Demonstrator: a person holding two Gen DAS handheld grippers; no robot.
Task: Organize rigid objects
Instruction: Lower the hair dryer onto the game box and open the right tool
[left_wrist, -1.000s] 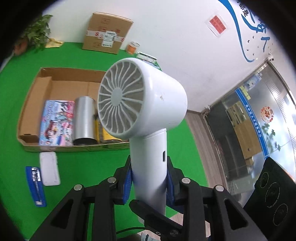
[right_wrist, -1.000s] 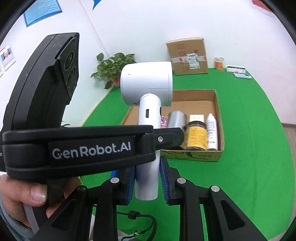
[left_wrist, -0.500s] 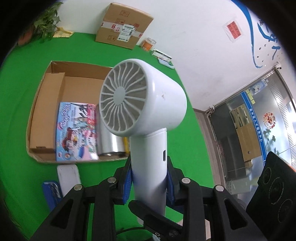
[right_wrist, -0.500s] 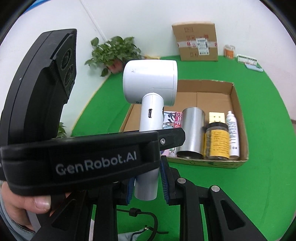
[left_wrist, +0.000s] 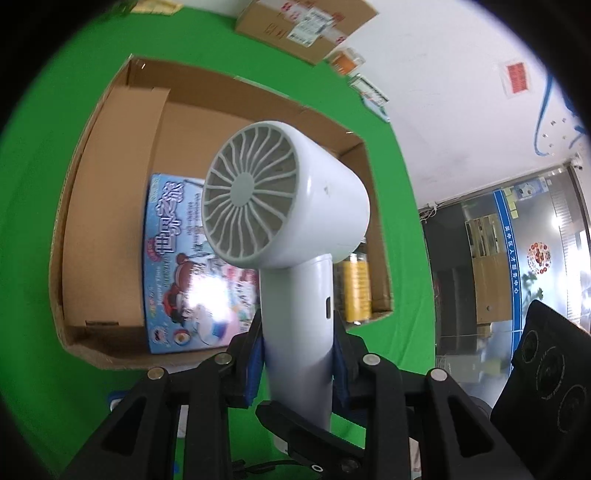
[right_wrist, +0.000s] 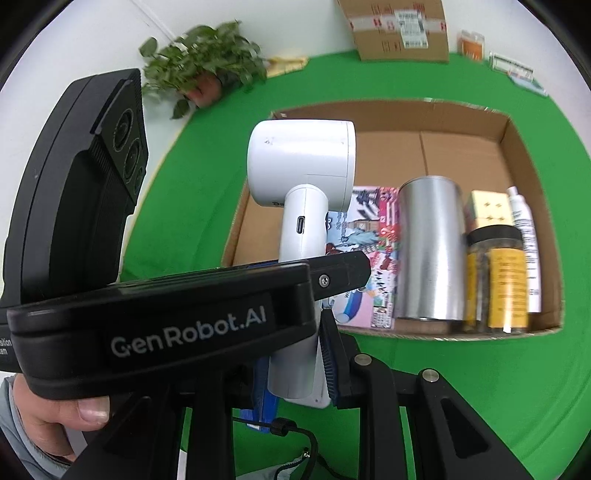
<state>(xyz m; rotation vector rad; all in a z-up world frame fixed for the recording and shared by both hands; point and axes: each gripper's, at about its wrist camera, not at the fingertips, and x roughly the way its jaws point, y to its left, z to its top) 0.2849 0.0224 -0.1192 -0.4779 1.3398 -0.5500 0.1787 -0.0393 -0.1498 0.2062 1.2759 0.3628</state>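
Observation:
A white hair dryer (left_wrist: 288, 206) stands upright with its handle clamped in my left gripper (left_wrist: 298, 363). My right gripper (right_wrist: 295, 363) is also shut on the lower handle of the dryer (right_wrist: 301, 166), just below the left gripper's body. The dryer hangs above the near left part of an open cardboard box (left_wrist: 110, 192), also in the right wrist view (right_wrist: 436, 114). In the box lie a colourful flat package (right_wrist: 373, 254), a silver can (right_wrist: 430, 247), a yellow-labelled jar (right_wrist: 496, 280), a yellow box (right_wrist: 487, 208) and a white bottle (right_wrist: 522, 236).
The box lies on a green cloth (right_wrist: 480, 387). A sealed carton (right_wrist: 399, 29), a small orange jar (right_wrist: 471, 44) and a potted plant (right_wrist: 203, 70) stand by the back wall. A blue item (right_wrist: 264, 410) and a white item lie under the grippers.
Both grippers have carried the hair dryer forward toward the box, and the cameras now look down more steeply into it. Grip on the handle is unchanged.

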